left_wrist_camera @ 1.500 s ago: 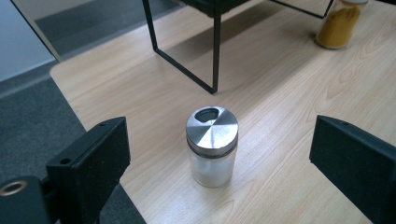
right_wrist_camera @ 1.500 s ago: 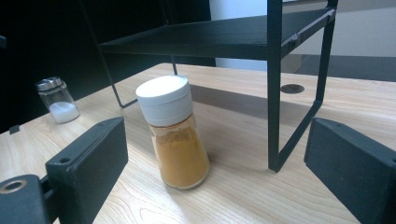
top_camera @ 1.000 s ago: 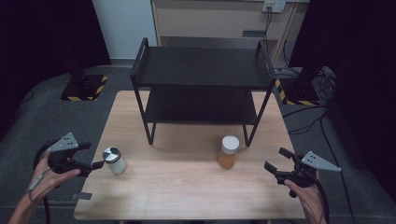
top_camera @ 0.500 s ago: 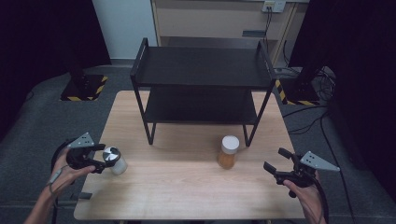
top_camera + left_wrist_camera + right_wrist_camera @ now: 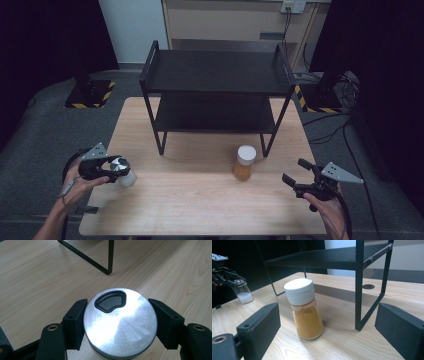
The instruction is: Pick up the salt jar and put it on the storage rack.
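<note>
Light wood surface (image 5: 200,210) with a black two-tier rack (image 5: 215,95) at the back; spice jar (image 5: 244,163) just in front of its right leg, silver-lidded shaker (image 5: 123,171) front-left.

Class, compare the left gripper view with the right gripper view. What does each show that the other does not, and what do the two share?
The left gripper view alone shows the shaker's brushed metal lid from above, with its dark pouring opening, and the left gripper with a jaw at each side of that lid.

The right gripper view alone shows the orange spice jar with its white cap, standing between the open right gripper's jaws but farther off, plus the white powder in the shaker.

Both show the shaker, the wooden table and the black rack.
</note>
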Tool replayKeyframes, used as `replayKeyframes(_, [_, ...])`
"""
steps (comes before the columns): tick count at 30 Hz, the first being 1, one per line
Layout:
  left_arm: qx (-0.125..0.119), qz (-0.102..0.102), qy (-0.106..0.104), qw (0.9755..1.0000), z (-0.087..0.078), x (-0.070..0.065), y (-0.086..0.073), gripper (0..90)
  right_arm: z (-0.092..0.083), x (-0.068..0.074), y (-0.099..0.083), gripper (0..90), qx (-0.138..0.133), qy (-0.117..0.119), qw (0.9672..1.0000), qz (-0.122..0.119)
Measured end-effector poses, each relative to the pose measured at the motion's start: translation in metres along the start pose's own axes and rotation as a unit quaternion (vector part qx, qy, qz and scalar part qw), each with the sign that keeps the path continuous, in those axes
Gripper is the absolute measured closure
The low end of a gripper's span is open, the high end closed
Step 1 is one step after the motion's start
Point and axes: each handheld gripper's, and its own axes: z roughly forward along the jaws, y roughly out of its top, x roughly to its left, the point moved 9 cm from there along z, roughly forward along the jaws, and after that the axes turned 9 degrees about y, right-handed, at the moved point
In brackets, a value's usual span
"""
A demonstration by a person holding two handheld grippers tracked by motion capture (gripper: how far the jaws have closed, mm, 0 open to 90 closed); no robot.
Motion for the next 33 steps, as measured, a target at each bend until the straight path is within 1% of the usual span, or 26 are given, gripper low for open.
replayKeyframes(2, [0.002, -0.001, -0.003, 1.0, 0.0, 0.0, 0.001, 33.4, 0.0, 0.0, 0.0, 6.2, 0.0, 0.001, 1.0, -0.002])
replayKeyframes(4, [0.004, -0.001, -0.012, 0.9999, 0.001, -0.001, 0.003, 33.5, 0.001, 0.0, 0.0, 5.7, 0.002, 0.001, 1.0, -0.006])
replayKeyframes(8, [0.008, 0.006, -0.026, 0.9996, 0.001, -0.005, 0.009, 33.5, 0.002, 0.001, 0.001, 4.9, 0.005, 0.007, 0.9999, -0.013])
replayKeyframes(10, [0.005, 0.007, -0.036, 0.9993, -0.001, -0.007, 0.015, 33.5, 0.003, 0.002, 0.001, 4.5, 0.005, 0.01, 0.9998, -0.016])
replayKeyframes(12, [0.002, 0.012, -0.04, 0.9991, -0.004, -0.009, 0.021, 33.5, 0.003, 0.002, 0.001, 4.3, 0.005, 0.011, 0.9998, -0.019])
replayKeyframes(17, [-0.008, 0.022, -0.057, 0.9981, -0.014, -0.015, 0.042, 33.5, 0.004, 0.003, 0.002, 3.7, 0.009, 0.011, 0.9996, -0.025])
replayKeyframes(20, [-0.016, 0.024, -0.064, 0.9976, -0.02, -0.019, 0.054, 33.6, 0.005, 0.004, 0.002, 3.0, 0.01, 0.013, 0.9995, -0.028])
replayKeyframes(23, [-0.024, 0.035, -0.071, 0.9966, -0.027, -0.024, 0.069, 33.6, 0.005, 0.004, 0.002, 2.4, 0.014, 0.014, 0.9993, -0.033])
replayKeyframes(27, [-0.028, 0.048, -0.082, 0.9951, -0.035, -0.028, 0.09, 33.6, 0.006, 0.005, 0.003, 1.3, 0.014, 0.019, 0.999, -0.039])
replayKeyframes(30, [-0.029, 0.05, -0.089, 0.9943, -0.039, -0.03, 0.104, 33.6, 0.007, 0.006, 0.003, 0.9, 0.016, 0.021, 0.9987, -0.043])
replayKeyframes(33, [-0.025, 0.054, -0.1, 0.9932, -0.044, -0.032, 0.12, 33.6, 0.007, 0.006, 0.003, 0.9, 0.019, 0.024, 0.9985, -0.045])
